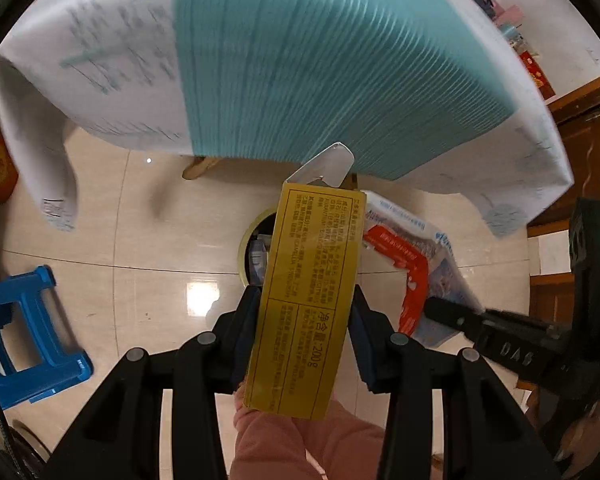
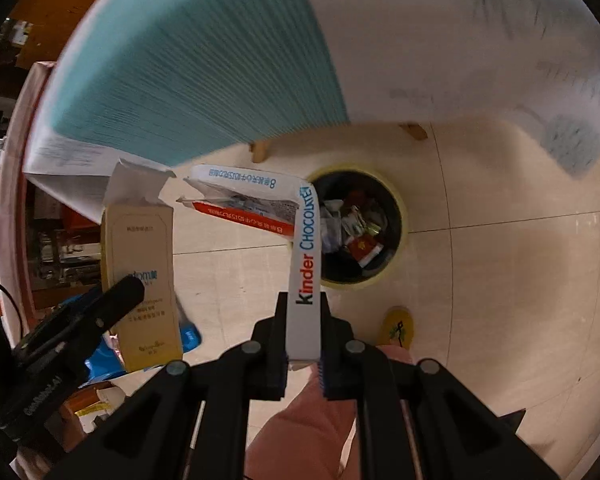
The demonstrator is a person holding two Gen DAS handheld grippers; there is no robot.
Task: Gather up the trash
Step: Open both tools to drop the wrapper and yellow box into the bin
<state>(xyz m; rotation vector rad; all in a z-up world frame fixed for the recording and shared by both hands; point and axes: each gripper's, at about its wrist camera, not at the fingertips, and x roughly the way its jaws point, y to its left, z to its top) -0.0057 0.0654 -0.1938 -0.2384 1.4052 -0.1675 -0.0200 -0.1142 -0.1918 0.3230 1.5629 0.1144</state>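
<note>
Both grippers hang over the tiled floor, pointing steeply down. My left gripper (image 1: 305,296) is shut on a yellow carton (image 1: 308,288) with dense print and an open top flap. That carton hides most of the round trash bin (image 1: 244,248) below. My right gripper (image 2: 303,304) is shut on a flat white Kinder Chocolate box (image 2: 306,256), whose far end reaches over the bin's yellow rim (image 2: 400,216). Wrappers fill the dark bin. In the right wrist view the left gripper (image 2: 120,296) and its yellow carton (image 2: 144,280) show at the left. The Kinder box (image 1: 416,276) shows right of the carton in the left wrist view.
A table draped in a white and teal cloth (image 1: 320,60) overhangs the bin, with a wooden leg (image 1: 196,166) behind it. A blue plastic stool (image 1: 24,332) stands at the left, and wooden cabinets (image 1: 580,128) at the right. A person's pink-clad leg (image 2: 312,420) and yellow slipper (image 2: 398,326) are close by the bin.
</note>
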